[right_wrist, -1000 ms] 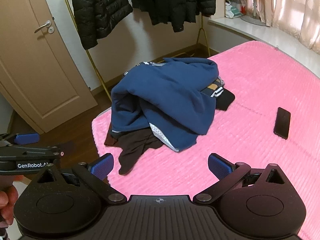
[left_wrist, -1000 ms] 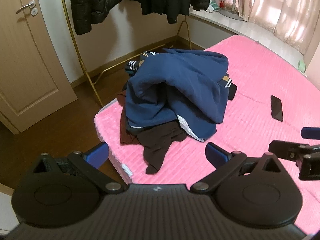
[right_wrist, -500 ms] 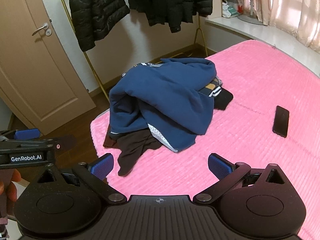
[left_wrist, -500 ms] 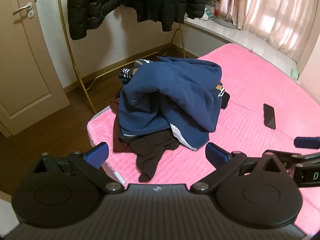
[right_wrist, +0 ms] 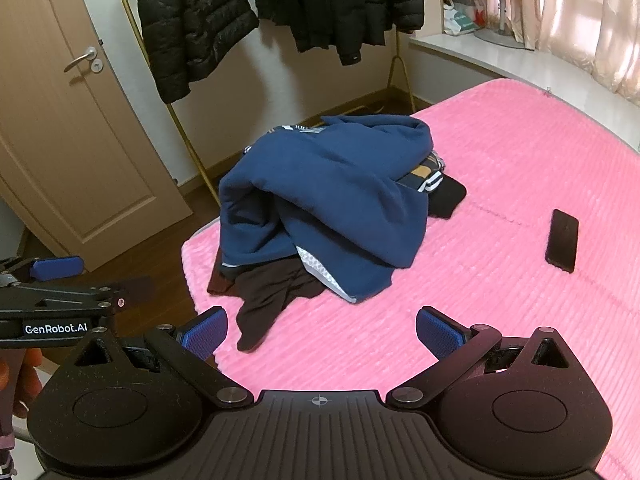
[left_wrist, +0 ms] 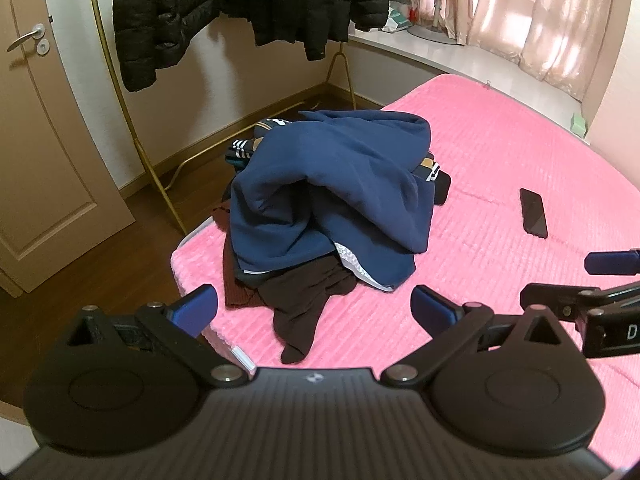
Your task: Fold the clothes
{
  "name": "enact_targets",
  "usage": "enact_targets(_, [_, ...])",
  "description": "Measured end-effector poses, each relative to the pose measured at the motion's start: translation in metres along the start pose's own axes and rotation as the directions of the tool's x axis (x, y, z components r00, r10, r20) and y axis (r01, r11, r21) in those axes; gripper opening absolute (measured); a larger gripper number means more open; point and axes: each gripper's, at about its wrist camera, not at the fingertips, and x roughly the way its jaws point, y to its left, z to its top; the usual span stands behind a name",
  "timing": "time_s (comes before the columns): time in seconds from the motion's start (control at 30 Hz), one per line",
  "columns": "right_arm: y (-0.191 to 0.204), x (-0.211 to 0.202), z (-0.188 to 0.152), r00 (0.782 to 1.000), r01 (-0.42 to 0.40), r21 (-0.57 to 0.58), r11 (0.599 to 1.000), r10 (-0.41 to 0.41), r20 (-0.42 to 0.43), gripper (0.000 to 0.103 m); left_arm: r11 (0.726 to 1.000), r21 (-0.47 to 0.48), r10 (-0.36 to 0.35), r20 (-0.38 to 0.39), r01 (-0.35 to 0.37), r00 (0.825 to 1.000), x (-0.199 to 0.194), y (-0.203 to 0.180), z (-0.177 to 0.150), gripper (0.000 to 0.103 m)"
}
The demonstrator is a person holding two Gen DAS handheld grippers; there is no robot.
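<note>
A pile of clothes lies at the near left corner of the pink bed (left_wrist: 520, 152). On top is a navy blue sweatshirt (left_wrist: 344, 184), also in the right wrist view (right_wrist: 332, 196). A dark brown garment (left_wrist: 304, 304) spills out below it, also in the right wrist view (right_wrist: 272, 300). Striped and black items (left_wrist: 434, 178) show at the back of the pile. My left gripper (left_wrist: 314, 310) is open and empty, short of the pile. My right gripper (right_wrist: 322, 332) is open and empty, short of the pile too. Each gripper shows at the edge of the other's view.
A black phone (left_wrist: 533, 212) lies on the bed to the right of the pile, also in the right wrist view (right_wrist: 563, 240). Black puffer jackets (left_wrist: 160, 20) hang on a gold rack (left_wrist: 136, 132) behind the bed. A door (right_wrist: 72, 120) is at left, curtains (left_wrist: 560, 20) at back right.
Both grippers have drawn back and risen slightly, so the pile looks a little smaller and lower in view. Both stay open. The clothes have not moved.
</note>
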Motion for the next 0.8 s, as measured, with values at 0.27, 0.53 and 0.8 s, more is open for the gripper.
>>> enact_targets(0.27, [-0.002, 0.0013, -0.0014, 1.0, -0.001, 0.002, 1.0, 0.001, -0.003, 0.103, 1.0, -0.017, 0.002, -0.01, -0.003, 1.0, 0.0021, 0.0012, -0.0003, 0.101])
enact_targets(0.53, [-0.0035, 0.0021, -0.0011, 1.0, -0.003, 0.0, 1.0, 0.003, -0.007, 0.103, 1.0, -0.029, 0.003, -0.019, -0.004, 1.0, 0.0049, 0.0017, -0.0015, 0.101])
enact_targets(0.8, [-0.0016, 0.0035, -0.0005, 1.0, -0.005, -0.019, 1.0, 0.005, -0.016, 0.103, 1.0, -0.031, 0.0, -0.026, -0.001, 1.0, 0.0054, 0.002, -0.0037, 0.101])
